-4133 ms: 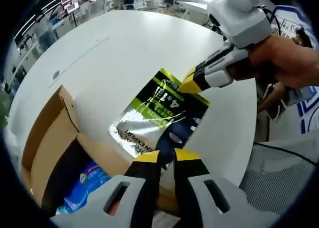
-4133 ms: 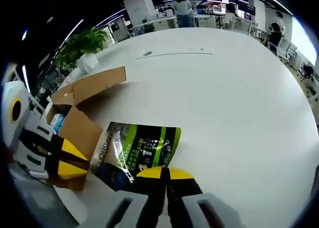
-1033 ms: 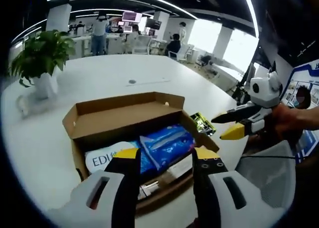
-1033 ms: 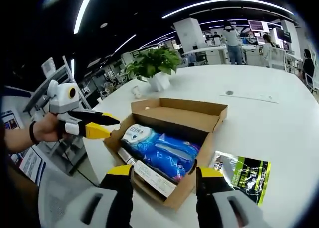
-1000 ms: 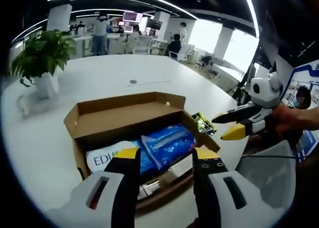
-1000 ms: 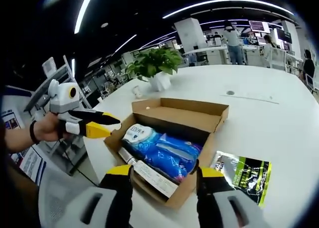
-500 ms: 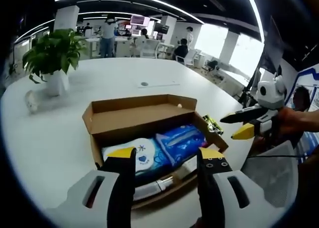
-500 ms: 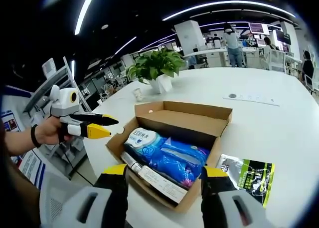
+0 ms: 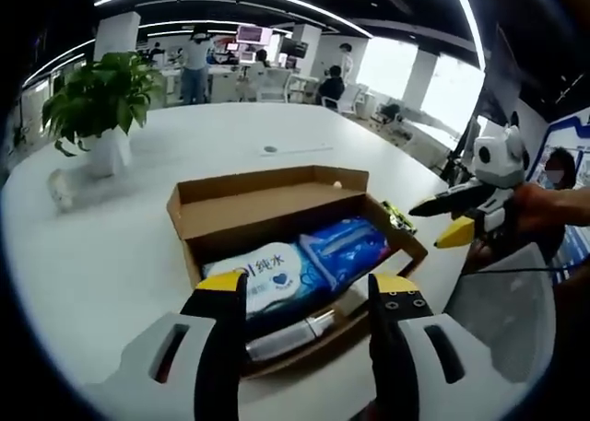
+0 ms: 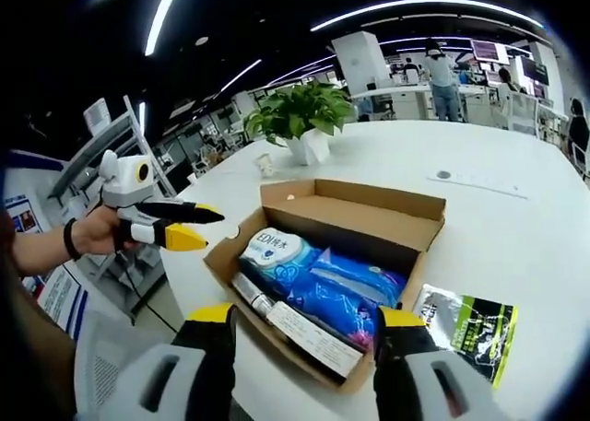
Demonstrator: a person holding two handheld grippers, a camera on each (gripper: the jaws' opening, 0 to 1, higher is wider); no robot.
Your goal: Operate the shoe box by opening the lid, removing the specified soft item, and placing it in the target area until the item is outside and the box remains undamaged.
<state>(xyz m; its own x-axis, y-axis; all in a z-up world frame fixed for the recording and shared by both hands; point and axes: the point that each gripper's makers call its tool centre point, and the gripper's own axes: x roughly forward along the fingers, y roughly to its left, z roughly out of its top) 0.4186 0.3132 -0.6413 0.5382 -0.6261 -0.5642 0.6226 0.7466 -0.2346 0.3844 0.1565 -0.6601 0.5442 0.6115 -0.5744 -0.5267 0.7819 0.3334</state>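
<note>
Both views have drawn back slightly since half a second ago. The white table [image 10: 516, 200] sits in an open office. The open shoe box [image 10: 332, 255] lies just ahead of the released right gripper [image 10: 309, 324] and the released left gripper [image 9: 304, 287]. The green pouch [image 10: 466, 333], right of the box, is mostly hidden in the left gripper view.

matt cardboard shoe box [image 10: 406, 220], glossy plastic pouch [image 10: 466, 333]
</note>
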